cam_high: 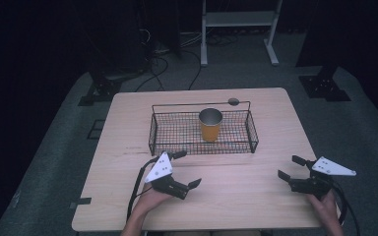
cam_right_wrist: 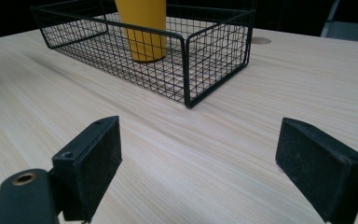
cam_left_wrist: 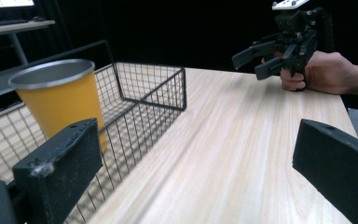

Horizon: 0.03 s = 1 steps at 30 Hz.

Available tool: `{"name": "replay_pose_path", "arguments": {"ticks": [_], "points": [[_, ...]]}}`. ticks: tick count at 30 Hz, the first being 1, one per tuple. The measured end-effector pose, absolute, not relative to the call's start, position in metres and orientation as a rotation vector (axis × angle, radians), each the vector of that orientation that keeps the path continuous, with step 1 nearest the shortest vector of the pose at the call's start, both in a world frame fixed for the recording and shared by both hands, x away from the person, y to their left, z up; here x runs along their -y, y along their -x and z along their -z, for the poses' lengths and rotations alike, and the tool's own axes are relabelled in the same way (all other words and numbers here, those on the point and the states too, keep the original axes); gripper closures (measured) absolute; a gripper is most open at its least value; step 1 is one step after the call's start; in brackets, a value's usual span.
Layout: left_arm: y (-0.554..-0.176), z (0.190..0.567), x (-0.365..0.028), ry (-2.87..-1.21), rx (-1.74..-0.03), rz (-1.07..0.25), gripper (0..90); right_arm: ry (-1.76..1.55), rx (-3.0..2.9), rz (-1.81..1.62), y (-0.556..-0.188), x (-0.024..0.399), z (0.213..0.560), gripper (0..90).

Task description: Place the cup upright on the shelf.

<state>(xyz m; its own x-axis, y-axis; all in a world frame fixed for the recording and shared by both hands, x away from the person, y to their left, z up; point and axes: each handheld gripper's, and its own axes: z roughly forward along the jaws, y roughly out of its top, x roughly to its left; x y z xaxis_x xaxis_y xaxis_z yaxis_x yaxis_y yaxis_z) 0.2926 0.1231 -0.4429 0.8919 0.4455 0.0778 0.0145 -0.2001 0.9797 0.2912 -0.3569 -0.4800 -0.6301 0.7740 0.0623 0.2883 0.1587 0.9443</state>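
An orange cup (cam_high: 210, 125) with a grey metal rim stands upright inside a black wire basket (cam_high: 177, 145) at the middle of the wooden table (cam_high: 236, 196). In the left gripper view the cup (cam_left_wrist: 60, 100) rises behind the basket wall (cam_left_wrist: 149, 88). The right gripper view has the cup (cam_right_wrist: 143, 28) inside the basket (cam_right_wrist: 214, 56) too. My left gripper (cam_high: 187, 169) is open just in front of the basket's near left corner, holding nothing. My right gripper (cam_high: 291, 167) is open near the table's right front, empty, and appears far off as the other gripper (cam_left_wrist: 256, 58) in the left gripper view.
The basket has a thin wire handle (cam_high: 202, 103) raised along its far side. A small round grey insert (cam_high: 234, 102) sits in the tabletop behind the basket. Beyond the table are cables and a white frame stand (cam_high: 238, 29) on the floor.
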Motion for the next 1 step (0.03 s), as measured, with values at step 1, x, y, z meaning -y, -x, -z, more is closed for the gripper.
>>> {"name": "replay_pose_path", "arguments": {"ticks": [1], "points": [[-0.2882,0.4469,-0.1253,-1.733,-0.357,-0.396,0.7,-1.007,-2.002,-1.479,-0.2911,0.3570,0.4800,13.3]]}}
